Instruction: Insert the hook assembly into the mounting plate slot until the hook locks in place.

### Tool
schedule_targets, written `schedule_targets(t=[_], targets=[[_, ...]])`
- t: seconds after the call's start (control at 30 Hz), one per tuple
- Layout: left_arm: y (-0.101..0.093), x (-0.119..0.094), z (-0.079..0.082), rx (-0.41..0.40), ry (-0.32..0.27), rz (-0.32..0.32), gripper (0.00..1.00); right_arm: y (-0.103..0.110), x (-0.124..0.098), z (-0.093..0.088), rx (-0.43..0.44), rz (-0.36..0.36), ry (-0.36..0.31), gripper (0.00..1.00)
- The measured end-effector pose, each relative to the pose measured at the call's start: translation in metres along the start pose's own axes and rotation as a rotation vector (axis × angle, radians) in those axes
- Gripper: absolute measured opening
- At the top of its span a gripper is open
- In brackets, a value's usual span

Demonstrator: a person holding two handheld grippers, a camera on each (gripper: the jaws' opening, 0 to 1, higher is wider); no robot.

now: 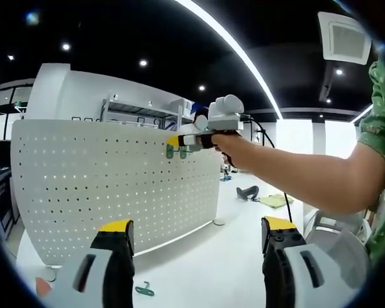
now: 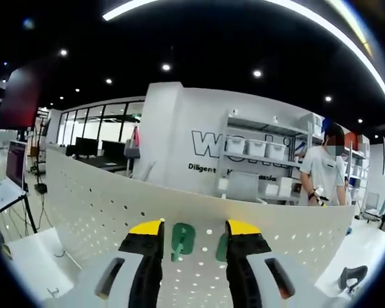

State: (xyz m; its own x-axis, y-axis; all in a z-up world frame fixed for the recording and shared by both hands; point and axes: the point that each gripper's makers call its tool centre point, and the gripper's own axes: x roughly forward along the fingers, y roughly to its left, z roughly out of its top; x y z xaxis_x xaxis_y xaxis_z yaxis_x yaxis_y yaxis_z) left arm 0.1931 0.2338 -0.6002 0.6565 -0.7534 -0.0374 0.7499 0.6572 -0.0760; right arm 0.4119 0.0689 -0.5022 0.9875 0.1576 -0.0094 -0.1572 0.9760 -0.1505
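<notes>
The right tool (image 1: 179, 142) is clamped on a green hook (image 2: 182, 240) at the pegboard (image 1: 115, 186) top edge — a tilted entry could jam. The left tool (image 1: 196, 240) hangs apart — idle above a spare hook (image 1: 144, 290) on the worktop (image 1: 205, 269).

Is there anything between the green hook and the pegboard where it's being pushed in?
Nothing visible blocks it. The right gripper holds the green hook right at the upper part of the white pegboard, with no other object seen between hook and board.
</notes>
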Motion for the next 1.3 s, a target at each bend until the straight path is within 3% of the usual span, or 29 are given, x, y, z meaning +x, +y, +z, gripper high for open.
schedule_targets(t=[0.2,0.3,0.4,1.3], targets=[[0.000,0.000,0.001,0.001,-0.002,0.001,0.84,0.002,-0.001,0.001,0.024,0.008,-0.028,0.71],[-0.001,0.000,0.001,0.001,-0.001,0.000,0.84,0.003,-0.001,0.002,0.078,0.019,-0.051,0.85],[-0.001,0.001,0.000,0.000,-0.001,0.000,0.84,0.003,-0.002,0.004,0.091,0.025,-0.072,0.93],[-0.005,-0.001,0.005,0.010,-0.008,0.000,0.85,-0.002,-0.031,-0.020,0.092,0.008,-0.050,0.94]])
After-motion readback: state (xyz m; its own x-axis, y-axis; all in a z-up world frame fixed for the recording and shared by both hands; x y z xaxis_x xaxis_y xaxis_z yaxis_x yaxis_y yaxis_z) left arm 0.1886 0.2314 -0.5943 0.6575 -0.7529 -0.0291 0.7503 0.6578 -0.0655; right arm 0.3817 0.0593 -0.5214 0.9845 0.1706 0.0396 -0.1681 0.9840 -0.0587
